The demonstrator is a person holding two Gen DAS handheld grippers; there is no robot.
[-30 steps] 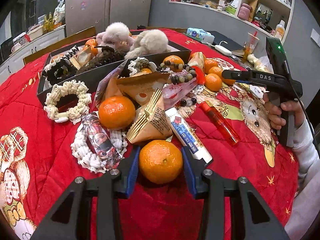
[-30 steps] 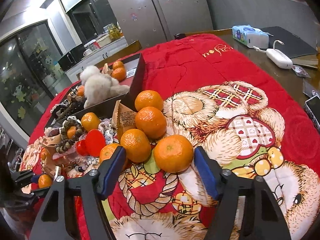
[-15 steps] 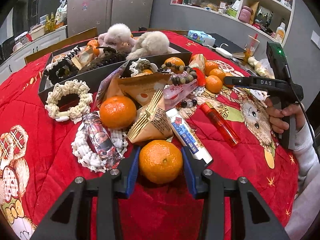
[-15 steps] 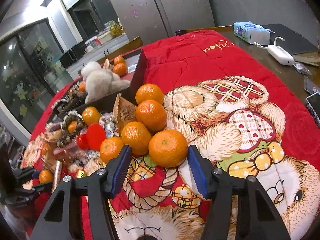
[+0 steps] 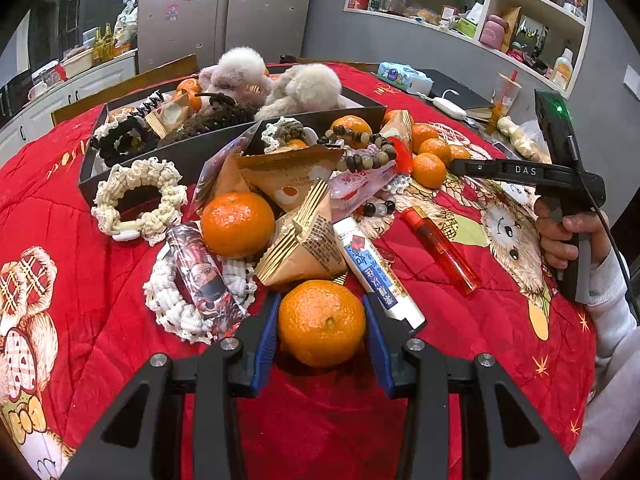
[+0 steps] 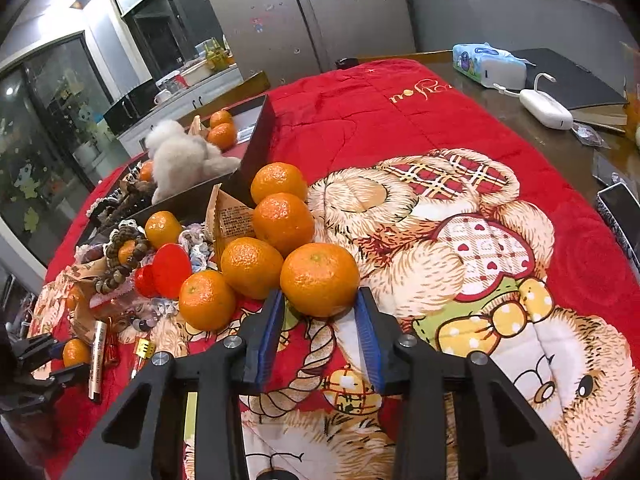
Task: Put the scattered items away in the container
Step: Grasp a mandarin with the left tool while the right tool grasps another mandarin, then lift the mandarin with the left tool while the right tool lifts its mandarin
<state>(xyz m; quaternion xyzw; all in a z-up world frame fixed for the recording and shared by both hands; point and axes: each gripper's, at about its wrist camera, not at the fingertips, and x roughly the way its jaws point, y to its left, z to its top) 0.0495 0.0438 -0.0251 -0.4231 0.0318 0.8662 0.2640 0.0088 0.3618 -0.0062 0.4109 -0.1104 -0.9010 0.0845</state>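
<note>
Both grippers straddle a mandarin each, presumably lined up for a simultaneous pick. Left gripper (image 5: 322, 330) has blue pads touching or nearly touching the near mandarin (image 5: 322, 322), looks closed on it, fruit resting on the red blanket (image 5: 80, 260). Right gripper (image 6: 320, 320) pads sit at the sides of the front mandarin (image 6: 319, 278) of the right cluster; jaws have narrowed a lot versus a second ago, from wide open to about contact. Left side barely changes. Black container (image 5: 168, 152) lies far left, already holding plush toys (image 5: 280, 84) and scrunchies; both fruits are outside it.
</note>
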